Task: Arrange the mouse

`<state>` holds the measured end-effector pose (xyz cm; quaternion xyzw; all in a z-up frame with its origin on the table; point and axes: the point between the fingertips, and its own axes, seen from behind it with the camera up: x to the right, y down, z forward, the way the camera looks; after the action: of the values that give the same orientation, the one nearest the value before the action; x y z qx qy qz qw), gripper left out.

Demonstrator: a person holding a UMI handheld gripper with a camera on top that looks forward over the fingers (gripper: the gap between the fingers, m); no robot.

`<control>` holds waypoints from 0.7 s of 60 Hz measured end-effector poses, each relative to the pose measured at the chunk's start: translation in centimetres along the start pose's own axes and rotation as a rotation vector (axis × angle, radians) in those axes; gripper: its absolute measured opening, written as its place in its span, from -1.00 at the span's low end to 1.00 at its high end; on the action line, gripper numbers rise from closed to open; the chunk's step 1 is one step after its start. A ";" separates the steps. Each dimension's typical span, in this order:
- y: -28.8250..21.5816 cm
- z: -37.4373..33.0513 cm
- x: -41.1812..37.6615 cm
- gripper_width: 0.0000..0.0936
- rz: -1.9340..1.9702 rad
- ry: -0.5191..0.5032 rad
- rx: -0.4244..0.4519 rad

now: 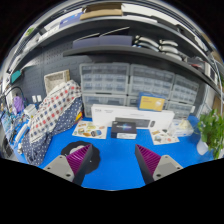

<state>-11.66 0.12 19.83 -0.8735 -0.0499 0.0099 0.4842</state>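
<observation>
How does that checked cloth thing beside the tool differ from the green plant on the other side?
The checked cloth is a patterned fabric in red, white and blue, draped in a slumped heap; the green plant is leafy, plain green and stands upright. The cloth looks much bulkier than the plant. Both sit at the far edges of the blue table, one on each side, beyond the open tool, which holds nothing.

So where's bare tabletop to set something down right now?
The blue table is bare between and just ahead of the open gripper fingers, up to the black box. It is crowded further back: the white box, yellow items, the checkered cloth and the plant.
</observation>
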 end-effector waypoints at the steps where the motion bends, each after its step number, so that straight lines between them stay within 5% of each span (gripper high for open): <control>1: -0.1 -0.7 0.7 0.85 0.000 0.001 0.005; 22: 2.7 -11.1 13.1 0.82 0.033 0.022 0.029; 42: 5.8 -14.7 17.1 0.82 0.097 0.044 0.013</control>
<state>6.76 -13.66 23.23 -0.8718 0.0032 0.0143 0.4897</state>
